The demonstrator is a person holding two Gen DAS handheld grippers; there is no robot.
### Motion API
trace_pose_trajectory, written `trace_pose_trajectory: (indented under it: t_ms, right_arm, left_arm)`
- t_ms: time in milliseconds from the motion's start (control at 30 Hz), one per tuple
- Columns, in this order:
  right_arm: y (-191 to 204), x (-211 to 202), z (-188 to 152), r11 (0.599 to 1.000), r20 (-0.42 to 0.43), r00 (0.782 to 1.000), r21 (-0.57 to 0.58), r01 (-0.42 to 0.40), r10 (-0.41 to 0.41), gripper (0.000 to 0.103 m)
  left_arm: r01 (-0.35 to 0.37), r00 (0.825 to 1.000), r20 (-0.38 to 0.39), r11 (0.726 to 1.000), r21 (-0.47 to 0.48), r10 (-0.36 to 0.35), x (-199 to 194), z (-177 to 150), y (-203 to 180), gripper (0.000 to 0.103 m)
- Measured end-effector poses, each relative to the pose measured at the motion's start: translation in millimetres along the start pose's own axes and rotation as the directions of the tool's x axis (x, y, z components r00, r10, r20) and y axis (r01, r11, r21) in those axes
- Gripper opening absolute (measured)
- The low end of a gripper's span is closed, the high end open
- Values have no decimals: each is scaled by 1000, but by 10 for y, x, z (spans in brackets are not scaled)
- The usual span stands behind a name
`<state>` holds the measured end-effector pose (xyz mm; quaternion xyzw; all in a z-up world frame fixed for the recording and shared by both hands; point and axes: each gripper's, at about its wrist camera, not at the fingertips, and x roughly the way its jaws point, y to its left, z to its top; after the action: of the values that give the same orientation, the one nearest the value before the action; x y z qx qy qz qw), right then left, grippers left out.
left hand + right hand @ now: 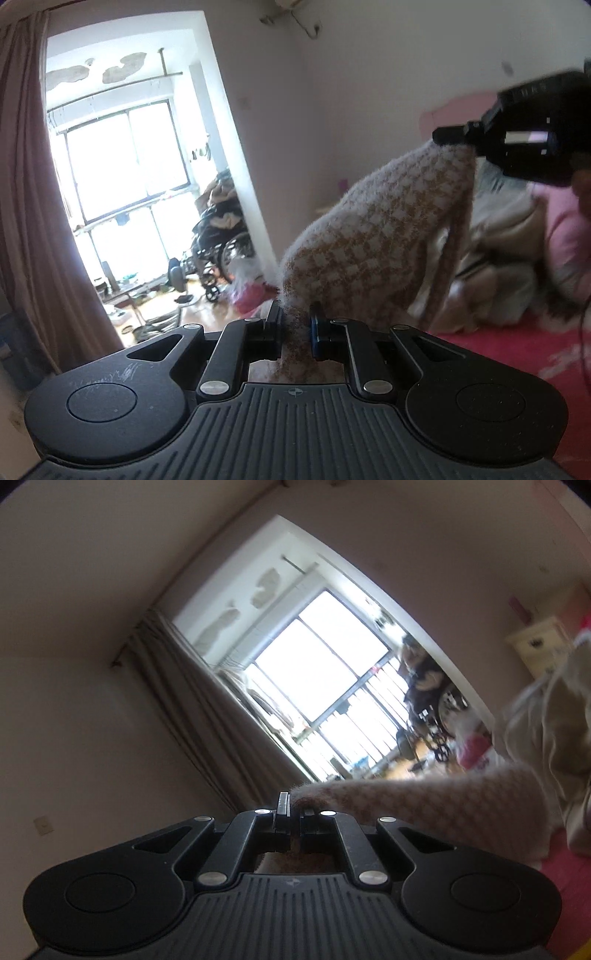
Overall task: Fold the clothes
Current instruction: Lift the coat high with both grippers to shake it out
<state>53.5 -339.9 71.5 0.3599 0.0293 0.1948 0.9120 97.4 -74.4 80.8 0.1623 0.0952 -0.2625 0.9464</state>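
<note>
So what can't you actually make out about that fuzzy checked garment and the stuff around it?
- What kind of garment it is: both views show only a stretched band between the left gripper and the right gripper; its lower part is blurred.
- The pile of bedding behind: blurred in the left view, cut off by the edge in the right view.
- The person: only a bit of hand at the frame edge.

Open air leftward; heaped bedding [509, 236] close on the right.
</note>
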Motion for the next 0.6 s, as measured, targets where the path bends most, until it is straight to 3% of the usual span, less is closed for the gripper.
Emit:
trace_pose_trajectory:
  t_ms: [333, 600]
  right_arm:
    - [804, -630, 276, 988, 79, 987, -77, -137, 143, 5]
    - [1465, -973, 596, 949, 116, 955, -194, -248, 273, 5]
  left_arm:
    - [122, 989, 99, 984, -130, -109, -760, 390, 98, 12]
    - [173, 963, 241, 964, -203, -122, -1174, 741, 188, 12]
